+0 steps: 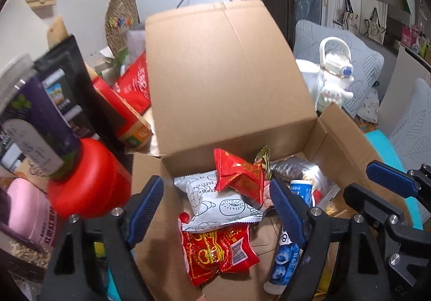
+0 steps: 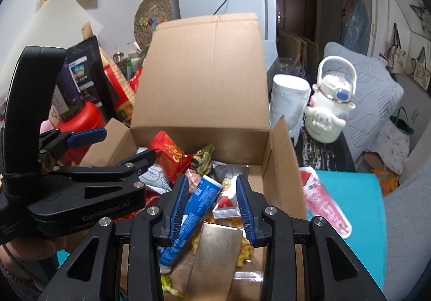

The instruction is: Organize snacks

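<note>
An open cardboard box (image 1: pixel 342 139) (image 2: pixel 280 166) holds several snacks: a red packet (image 1: pixel 237 177), a white packet with line drawings (image 1: pixel 215 201), another red packet (image 1: pixel 218 249), a blue tube (image 1: pixel 284 255) (image 2: pixel 199 201) and a flat gold packet (image 2: pixel 215 255). My left gripper (image 1: pixel 215 206) (image 2: pixel 115 147) hangs open over the packets, touching none of them. My right gripper (image 2: pixel 212 206) (image 1: pixel 377 190) is over the box's right side with a narrow gap. The blue tube lies below, beside its left pad, and is not gripped.
The box's back flap (image 1: pixel 223 72) stands upright. A red-lidded jar (image 1: pixel 89 179), a purple jar (image 1: pixel 35 118) and red packages crowd the left. A white character bottle (image 2: pixel 328 107) and a white roll (image 2: pixel 288 101) stand at the right. A pink packet (image 2: pixel 323 201) lies on a teal mat (image 2: pixel 358 206).
</note>
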`<state>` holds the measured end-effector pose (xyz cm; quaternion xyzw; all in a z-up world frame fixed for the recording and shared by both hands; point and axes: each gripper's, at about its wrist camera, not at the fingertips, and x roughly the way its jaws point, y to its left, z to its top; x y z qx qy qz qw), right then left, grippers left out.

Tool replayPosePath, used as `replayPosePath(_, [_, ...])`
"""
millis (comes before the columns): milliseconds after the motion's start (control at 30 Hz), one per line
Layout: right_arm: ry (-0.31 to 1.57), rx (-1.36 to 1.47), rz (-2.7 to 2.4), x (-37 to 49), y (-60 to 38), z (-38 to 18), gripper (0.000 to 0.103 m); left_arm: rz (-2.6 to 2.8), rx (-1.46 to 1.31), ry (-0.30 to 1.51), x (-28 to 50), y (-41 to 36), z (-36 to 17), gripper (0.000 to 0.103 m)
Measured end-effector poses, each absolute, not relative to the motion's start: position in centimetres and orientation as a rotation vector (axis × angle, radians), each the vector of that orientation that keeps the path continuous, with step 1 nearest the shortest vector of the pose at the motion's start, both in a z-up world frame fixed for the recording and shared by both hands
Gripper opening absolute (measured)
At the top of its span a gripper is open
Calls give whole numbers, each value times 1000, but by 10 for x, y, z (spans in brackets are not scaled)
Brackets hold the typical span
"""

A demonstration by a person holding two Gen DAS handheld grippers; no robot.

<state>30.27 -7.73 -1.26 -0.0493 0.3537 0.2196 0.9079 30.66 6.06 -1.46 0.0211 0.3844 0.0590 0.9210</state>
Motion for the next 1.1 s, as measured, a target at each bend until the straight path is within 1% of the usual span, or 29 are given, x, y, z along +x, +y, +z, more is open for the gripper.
replayPosePath(233, [652,-103,454,279,-85,22,37,112,50,707,279,51,25,81])
replayPosePath(300, [623,-105,452,270,-87,32,42,110,51,682,269,50,36,81])
replayPosePath(467, [551,-115,441,242,-95,57,43,98,52,619,241,43,63,81])
replayPosePath(533, [521,-118,430,230,-99,65,50,90,47,599,233,42,71,81])
replayPosePath(667, [477,-118,421,205,-105,79,51,79,39,550,209,39,87,81])
replayPosePath(700, [468,-116,419,201,-106,81,55,73,34,537,202,39,90,81])
replayPosePath(733, [452,-112,416,193,-109,84,58,67,28,527,197,39,92,81])
replayPosePath(867, [422,-103,411,168,-115,88,60,51,9,492,168,39,96,81])
replayPosePath(933, [411,-101,413,157,-117,89,66,46,10,485,157,39,95,81])
replayPosePath(1067, [399,-96,407,137,-120,88,67,32,9,498,136,41,89,81])
replayPosePath(1100, [398,-92,401,132,-121,87,68,32,9,504,132,41,86,81])
